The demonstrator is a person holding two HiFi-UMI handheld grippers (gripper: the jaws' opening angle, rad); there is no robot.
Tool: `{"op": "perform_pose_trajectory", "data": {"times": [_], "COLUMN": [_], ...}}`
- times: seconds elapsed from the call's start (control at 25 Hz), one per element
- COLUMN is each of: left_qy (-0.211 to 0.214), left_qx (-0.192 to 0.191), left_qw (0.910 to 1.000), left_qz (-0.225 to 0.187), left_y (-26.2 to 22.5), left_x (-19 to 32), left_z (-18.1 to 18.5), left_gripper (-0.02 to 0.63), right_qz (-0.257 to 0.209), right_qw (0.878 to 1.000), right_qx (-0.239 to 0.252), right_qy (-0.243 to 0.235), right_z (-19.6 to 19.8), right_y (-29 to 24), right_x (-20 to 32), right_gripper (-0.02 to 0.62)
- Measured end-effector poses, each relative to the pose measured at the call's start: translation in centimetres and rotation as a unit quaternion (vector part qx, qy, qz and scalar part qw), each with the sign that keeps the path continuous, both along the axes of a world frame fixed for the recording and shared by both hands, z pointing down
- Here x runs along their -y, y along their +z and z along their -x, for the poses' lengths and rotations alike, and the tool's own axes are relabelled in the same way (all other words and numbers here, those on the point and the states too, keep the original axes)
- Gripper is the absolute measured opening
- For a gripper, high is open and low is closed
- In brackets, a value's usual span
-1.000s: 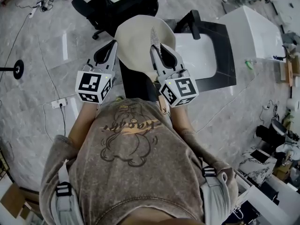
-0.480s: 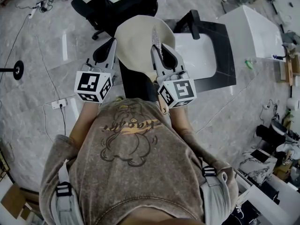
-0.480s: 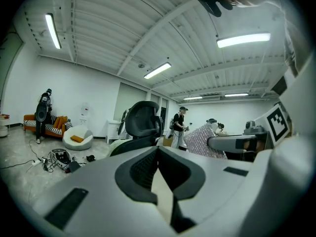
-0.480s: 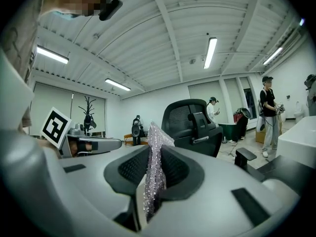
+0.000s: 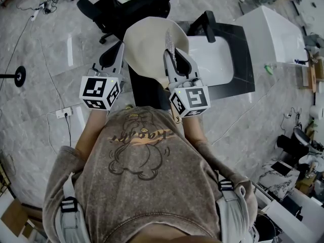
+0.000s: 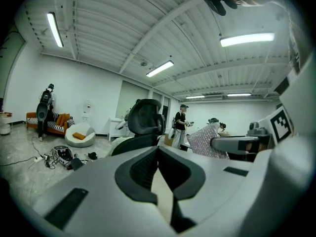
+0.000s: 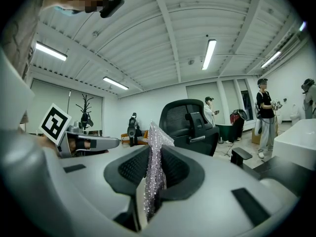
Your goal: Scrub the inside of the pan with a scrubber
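**Out in front, in mid-air: both grips made, scrubbing ready to run**

Head view: the left gripper (image 5: 120,47) is clamped on the left rim of the round cream-coloured pan (image 5: 147,52), holding it tilted in the air. To its right, the right gripper (image 5: 170,53) pinches the glittery silver scrubber (image 5: 168,38). The scrubber's free end lies over the pan's right part, though I cannot confirm contact. A rim hold, I judge, leaves the pan's face free for sweeping. Beyond both grippers stand a black office chair (image 5: 121,9) and a white-topped table (image 5: 215,59), well apart, so strokes have room. Only the left gripper's own jaws bound the sweep leftward.

Left gripper view: the jaws are nearly together, with a thin cream edge of the pan wedged between them.

Right gripper view: the jaws are closed on the scrubber, which stands edge-on past the tips.
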State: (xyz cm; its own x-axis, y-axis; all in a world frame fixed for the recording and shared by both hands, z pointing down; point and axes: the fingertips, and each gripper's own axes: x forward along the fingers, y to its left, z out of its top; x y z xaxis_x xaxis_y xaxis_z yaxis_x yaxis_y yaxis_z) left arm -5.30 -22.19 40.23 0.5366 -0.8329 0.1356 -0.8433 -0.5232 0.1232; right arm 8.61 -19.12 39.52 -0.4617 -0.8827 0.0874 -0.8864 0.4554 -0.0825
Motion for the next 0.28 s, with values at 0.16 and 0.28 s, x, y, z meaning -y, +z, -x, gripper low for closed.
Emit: {"op": "perform_pose_trajectory", "data": {"times": [0.16, 0.28], "left_qy": [-0.001, -0.002], "left_qx": [-0.003, -0.005], "left_qw": [1.0000, 0.9999], "left_qz": [0.008, 0.013], "left_y": [0.14, 0.41], "left_x": [-0.09, -0.14], "left_z": [0.12, 0.16], "left_gripper": [0.017, 0.017], "right_qz": [0.006, 0.009], "right_qw": [1.000, 1.000], "right_qx": [0.001, 0.001], "right_qy": [0.001, 0.003], "right_z": [-0.06, -0.12], "right_y": [0.13, 0.35], "right_x": [-0.09, -0.14], "right_gripper": [0.084, 0.084]}}
